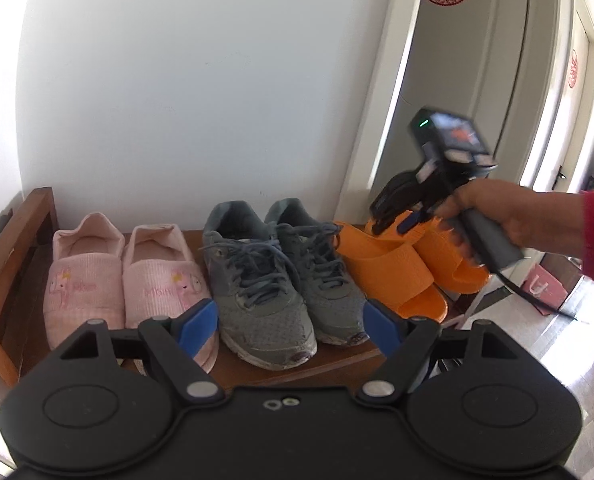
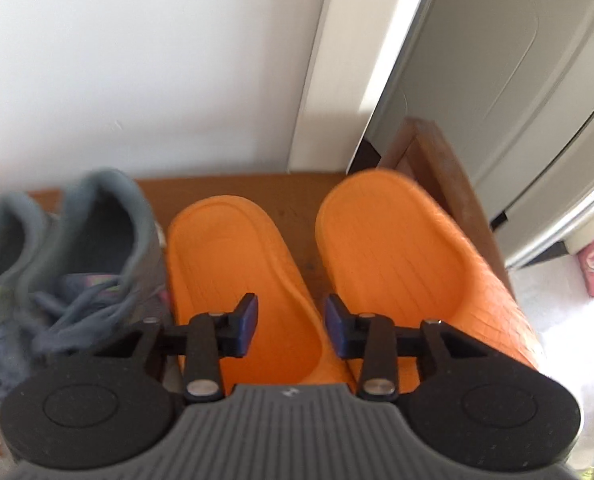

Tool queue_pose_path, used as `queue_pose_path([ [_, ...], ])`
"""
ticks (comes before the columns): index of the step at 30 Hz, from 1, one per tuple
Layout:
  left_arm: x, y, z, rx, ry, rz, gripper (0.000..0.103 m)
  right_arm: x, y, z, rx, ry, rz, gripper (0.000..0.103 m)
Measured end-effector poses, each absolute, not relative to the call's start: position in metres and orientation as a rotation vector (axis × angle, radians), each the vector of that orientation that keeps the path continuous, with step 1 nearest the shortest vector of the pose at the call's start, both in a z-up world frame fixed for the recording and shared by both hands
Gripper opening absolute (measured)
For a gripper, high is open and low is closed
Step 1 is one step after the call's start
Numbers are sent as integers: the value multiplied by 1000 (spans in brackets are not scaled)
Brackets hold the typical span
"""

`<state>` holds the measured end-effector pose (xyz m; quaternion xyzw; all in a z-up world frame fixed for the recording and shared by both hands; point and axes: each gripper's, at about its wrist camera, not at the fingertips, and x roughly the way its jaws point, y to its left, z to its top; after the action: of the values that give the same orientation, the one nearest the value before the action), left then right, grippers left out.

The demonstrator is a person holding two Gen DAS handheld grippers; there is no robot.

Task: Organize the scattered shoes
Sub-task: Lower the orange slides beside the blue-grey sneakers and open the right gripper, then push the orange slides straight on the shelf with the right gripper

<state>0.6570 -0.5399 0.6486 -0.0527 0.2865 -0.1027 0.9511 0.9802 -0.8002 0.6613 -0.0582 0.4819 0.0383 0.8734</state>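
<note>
Just beyond the right hand-held gripper [image 2: 291,320], orange slippers [image 2: 397,260], jaws apart, empty

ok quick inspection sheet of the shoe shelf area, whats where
surface: wooden shelf against the white wall, raised side rails
job's things: pink slippers, grey sneakers and orange slides stand in pairs in one row, heels to the wall
clutter: nothing seen on the shelf
grippers: left gripper open, empty, in front of the sneakers; right gripper open, empty, above the slides
cables: black cable hangs from the right gripper's handle
surroundings: door with a red paper-cut, pink bag on the floor
</note>
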Motion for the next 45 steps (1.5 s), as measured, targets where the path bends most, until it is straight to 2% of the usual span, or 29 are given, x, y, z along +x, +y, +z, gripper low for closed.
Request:
queue_pose_path([
  [4, 660, -541, 646, -129, 600, -212, 80, 932, -834, 692, -159, 865, 103, 41],
  [11, 662, -553, 645, -116, 596, -254, 80, 945, -894, 625, -116, 1035, 96, 41],
  [16, 661, -553, 643, -112, 605, -245, 80, 962, -891, 580, -112, 980, 129, 39],
  [18, 660, -550, 643, -112, 603, -234, 80, 949, -881, 585, -119, 961, 135, 44],
  [21, 661, -546, 643, -118, 608, -215, 80, 959, -882, 574, 40, 984, 159, 39],
  [24, 663, -546, 643, -124, 610, -205, 80, 970, -909, 568, 343, 990, 135, 38],
  [30, 669, -565, 646, -104, 596, -241, 80, 977, -928, 557, 585, 1025, 126, 38],
  [41, 671, -595, 645, -64, 611, -284, 80, 988, -931, 532, 748, 1103, 168, 39],
  [43, 670, -595, 645, -63, 611, -280, 80, 990, -938, 527, 796, 1121, 163, 31],
  [45, 668, -594, 647, -62, 605, -276, 80, 994, -947, 520, 874, 1148, 149, 33],
])
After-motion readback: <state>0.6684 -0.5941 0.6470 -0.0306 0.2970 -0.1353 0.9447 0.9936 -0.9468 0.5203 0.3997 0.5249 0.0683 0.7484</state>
